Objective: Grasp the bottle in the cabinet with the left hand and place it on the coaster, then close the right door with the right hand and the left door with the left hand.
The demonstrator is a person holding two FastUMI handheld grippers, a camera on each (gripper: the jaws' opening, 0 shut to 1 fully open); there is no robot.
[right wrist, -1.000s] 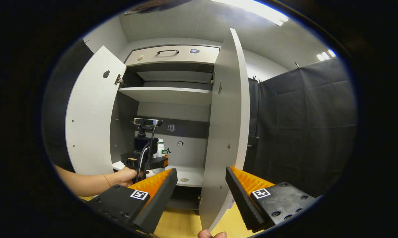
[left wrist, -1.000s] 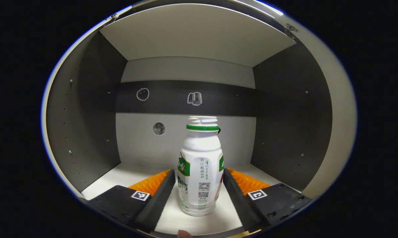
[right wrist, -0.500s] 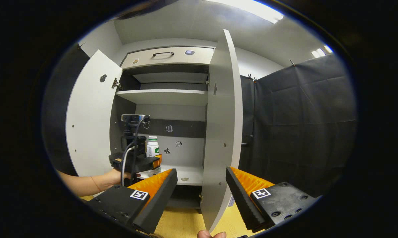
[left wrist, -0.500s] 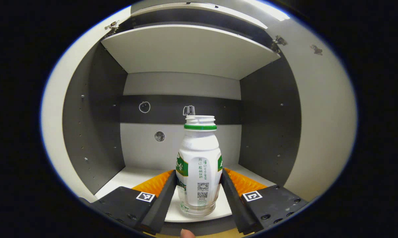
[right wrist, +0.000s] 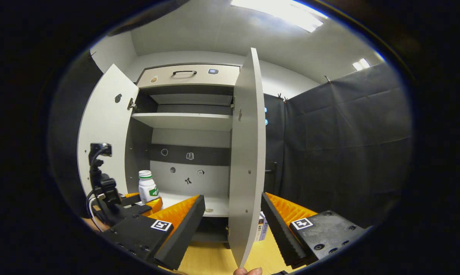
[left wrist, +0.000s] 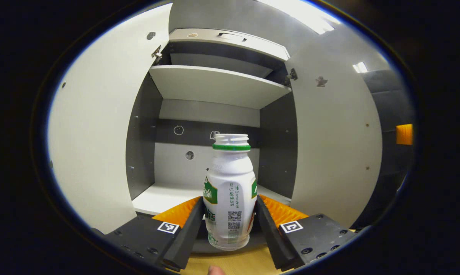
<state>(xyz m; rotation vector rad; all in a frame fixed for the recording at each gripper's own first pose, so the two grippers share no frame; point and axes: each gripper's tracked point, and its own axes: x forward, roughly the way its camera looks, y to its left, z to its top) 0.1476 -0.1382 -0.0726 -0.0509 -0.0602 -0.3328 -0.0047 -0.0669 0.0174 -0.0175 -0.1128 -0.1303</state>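
Two fingers of the left gripper (left wrist: 230, 225) pinch the white drink bottle (left wrist: 230, 198) low on its body, one on each side, and the bottle stands upright between them, its green-ringed neck (left wrist: 231, 146) above the fingers. Its base hangs clear of the cabinet shelf (left wrist: 165, 194), which lies ahead of the tool and a little below. In the right gripper view the bottle (right wrist: 147, 186) shows off to the left, in front of the open cabinet, held in the left gripper (right wrist: 146, 202).

The step in hand looks like the carry to the coaster, which I cannot find in either view. To do it well, keep the bottle vertical, since the grip sits below its middle and the open mouth would tip first; hold the squeeze steady and draw straight back until well clear of the left door (left wrist: 100, 133) and right door (left wrist: 333, 145) flanking the tool.

The left gripper points level into the cabinet, fingers side by side. The right gripper (right wrist: 233, 221) hangs with fingers spread, empty, and the right door's edge (right wrist: 249, 152) stands directly ahead between them, untouched.
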